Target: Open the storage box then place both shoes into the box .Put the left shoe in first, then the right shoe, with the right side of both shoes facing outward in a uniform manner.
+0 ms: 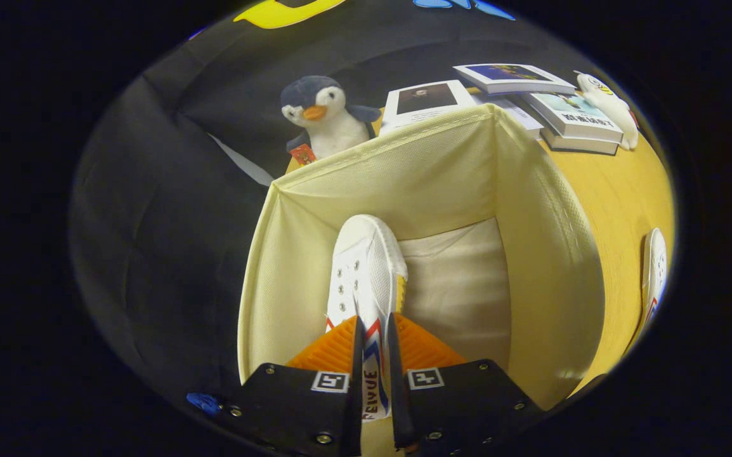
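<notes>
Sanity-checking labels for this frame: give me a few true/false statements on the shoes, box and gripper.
1. The gripper is shut on a white shoe. True.
2. That shoe hangs over the open box, toe pointing into it. True.
3. The second shoe already lies inside the box. False: it lies on the yellow table, outside the box's wall.
4. A toy penguin sits beyond the box's far rim. True.
5. The books are stacked inside the box. False: they lie on the table beyond it.
</notes>
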Demonstrator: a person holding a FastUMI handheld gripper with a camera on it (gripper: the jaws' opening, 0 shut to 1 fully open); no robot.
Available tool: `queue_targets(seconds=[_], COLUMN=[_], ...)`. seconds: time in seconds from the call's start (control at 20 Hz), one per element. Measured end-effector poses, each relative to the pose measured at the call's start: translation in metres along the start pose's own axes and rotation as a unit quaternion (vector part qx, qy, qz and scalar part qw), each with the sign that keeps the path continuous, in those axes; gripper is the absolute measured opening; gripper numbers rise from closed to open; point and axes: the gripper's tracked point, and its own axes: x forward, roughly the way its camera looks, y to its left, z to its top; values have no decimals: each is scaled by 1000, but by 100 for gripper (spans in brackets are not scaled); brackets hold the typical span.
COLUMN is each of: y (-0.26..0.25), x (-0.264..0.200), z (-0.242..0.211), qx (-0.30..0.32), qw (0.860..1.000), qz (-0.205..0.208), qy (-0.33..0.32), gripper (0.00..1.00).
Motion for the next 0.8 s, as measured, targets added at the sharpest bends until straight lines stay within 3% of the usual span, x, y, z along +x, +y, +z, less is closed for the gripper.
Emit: queue_targets(seconds=[0.05, 0.2, 0.4, 0.8], y=[8, 5, 5, -76], x=[-7, -34, -81, -167], z=[4, 18, 37, 67], qx=[-4, -44, -62, -81], qw=[1000, 998, 993, 986], qz=[22, 30, 61, 17], qy=[-6, -34, -78, -144], gripper=[39, 99, 98, 98])
